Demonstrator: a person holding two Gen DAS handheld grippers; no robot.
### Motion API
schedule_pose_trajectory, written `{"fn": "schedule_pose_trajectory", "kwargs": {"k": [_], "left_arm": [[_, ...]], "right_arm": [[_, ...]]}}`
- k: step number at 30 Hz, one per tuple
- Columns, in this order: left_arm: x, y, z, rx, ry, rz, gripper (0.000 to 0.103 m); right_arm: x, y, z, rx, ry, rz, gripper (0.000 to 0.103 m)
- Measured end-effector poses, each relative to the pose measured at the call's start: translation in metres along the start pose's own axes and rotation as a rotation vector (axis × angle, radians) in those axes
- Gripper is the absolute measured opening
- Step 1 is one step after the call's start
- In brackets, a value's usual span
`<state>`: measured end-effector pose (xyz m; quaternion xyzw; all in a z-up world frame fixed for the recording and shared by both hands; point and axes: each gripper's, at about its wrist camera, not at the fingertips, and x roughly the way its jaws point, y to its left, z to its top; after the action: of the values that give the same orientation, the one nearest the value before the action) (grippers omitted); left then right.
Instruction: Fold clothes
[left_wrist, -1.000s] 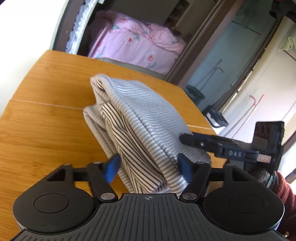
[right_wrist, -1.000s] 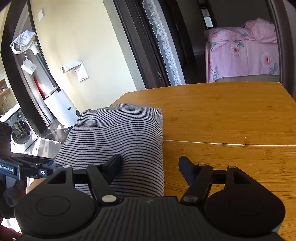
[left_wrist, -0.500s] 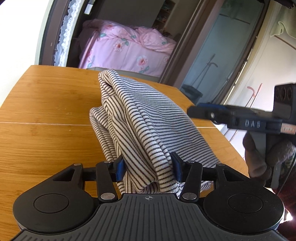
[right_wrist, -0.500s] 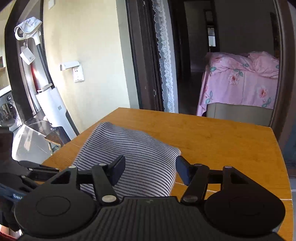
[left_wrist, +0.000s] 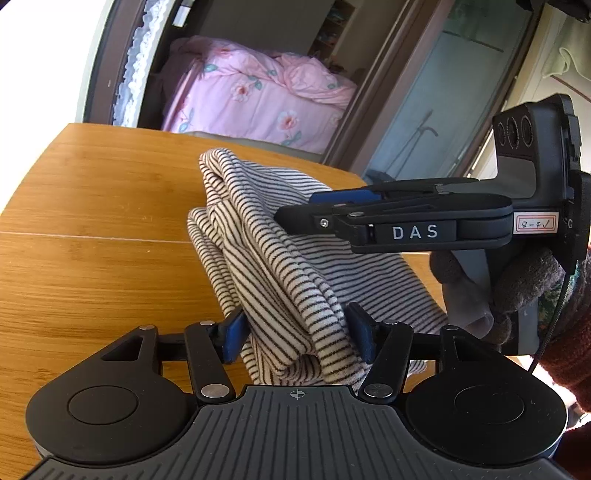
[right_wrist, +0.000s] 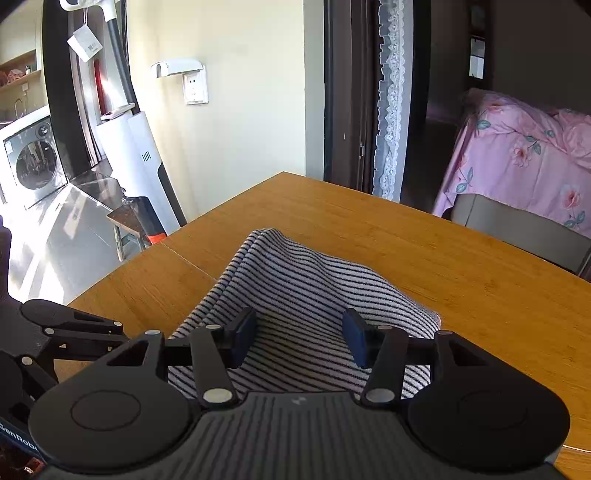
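Note:
A black-and-white striped garment (left_wrist: 280, 266) lies folded in a thick bundle on the wooden table (left_wrist: 92, 221). My left gripper (left_wrist: 295, 332) is shut on its near end, and the cloth fills the gap between the blue pads. My right gripper (left_wrist: 295, 219), held by a gloved hand (left_wrist: 517, 288), reaches in from the right, its tips just over the bundle's top. In the right wrist view the right gripper (right_wrist: 299, 339) stands open over the garment (right_wrist: 314, 280), striped cloth showing below and between the fingers. The left gripper (right_wrist: 74, 325) shows at the cloth's left edge.
The table (right_wrist: 480, 295) ends close to the garment's left side, with floor beyond. A grey chair back (right_wrist: 517, 229) stands at the far edge. Behind it are pink floral bedding (right_wrist: 524, 155), a doorway with lace trim, a washing machine (right_wrist: 33, 158) and an upright vacuum (right_wrist: 140, 158).
My left gripper's fingers closed in on the bundle's near end. The right gripper moved over the garment's top, its fingers a little narrower than before.

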<state>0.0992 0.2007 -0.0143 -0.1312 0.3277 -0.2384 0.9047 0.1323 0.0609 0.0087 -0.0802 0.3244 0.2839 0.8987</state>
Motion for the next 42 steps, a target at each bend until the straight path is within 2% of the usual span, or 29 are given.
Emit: {"fn": "schedule_pose_trajectory", "kwargs": {"k": [8, 11, 16, 18, 19, 24, 26, 28, 30, 32, 34, 36, 42], "left_arm": [[-0.037, 0.003, 0.028, -0.032, -0.127, -0.033, 0.061], [-0.037, -0.002, 0.039, -0.012, -0.150, -0.044, 0.060], [0.000, -0.011, 0.065, 0.036, -0.128, -0.074, 0.059], [0.021, -0.007, 0.071, 0.037, -0.097, -0.056, 0.059], [0.034, -0.002, 0.072, 0.021, -0.070, -0.028, 0.057], [0.061, 0.035, 0.066, -0.141, -0.017, -0.037, 0.042], [0.058, 0.042, 0.066, -0.170, -0.017, -0.043, 0.040], [0.057, 0.044, 0.065, -0.160, -0.016, -0.037, 0.036], [0.051, 0.042, 0.063, -0.157, -0.028, -0.018, 0.036], [0.039, 0.030, 0.063, -0.127, -0.045, 0.024, 0.041], [0.020, 0.014, 0.057, -0.089, -0.066, 0.019, 0.066], [0.001, -0.001, 0.050, -0.052, -0.088, 0.014, 0.079], [-0.014, -0.015, 0.012, 0.018, -0.007, 0.071, 0.082]], "right_arm": [[-0.028, -0.017, -0.016, 0.080, -0.061, 0.013, 0.059], [-0.042, -0.022, -0.025, 0.105, -0.077, 0.011, 0.069], [-0.064, -0.022, -0.051, 0.091, -0.062, 0.013, 0.070], [-0.064, -0.016, -0.067, 0.052, -0.021, -0.016, 0.076], [-0.062, -0.018, -0.071, 0.076, -0.020, -0.009, 0.077], [-0.055, -0.027, -0.090, 0.194, -0.014, 0.025, 0.080], [-0.052, -0.026, -0.091, 0.192, -0.016, 0.030, 0.080], [-0.051, -0.024, -0.091, 0.185, -0.019, 0.031, 0.081], [-0.051, -0.024, -0.092, 0.180, -0.023, 0.028, 0.080], [-0.049, -0.028, -0.094, 0.196, -0.026, 0.033, 0.080], [-0.050, -0.030, -0.098, 0.214, -0.030, 0.042, 0.080], [-0.050, -0.031, -0.100, 0.226, -0.032, 0.049, 0.081], [-0.052, -0.028, -0.101, 0.226, -0.035, 0.042, 0.083]]}}
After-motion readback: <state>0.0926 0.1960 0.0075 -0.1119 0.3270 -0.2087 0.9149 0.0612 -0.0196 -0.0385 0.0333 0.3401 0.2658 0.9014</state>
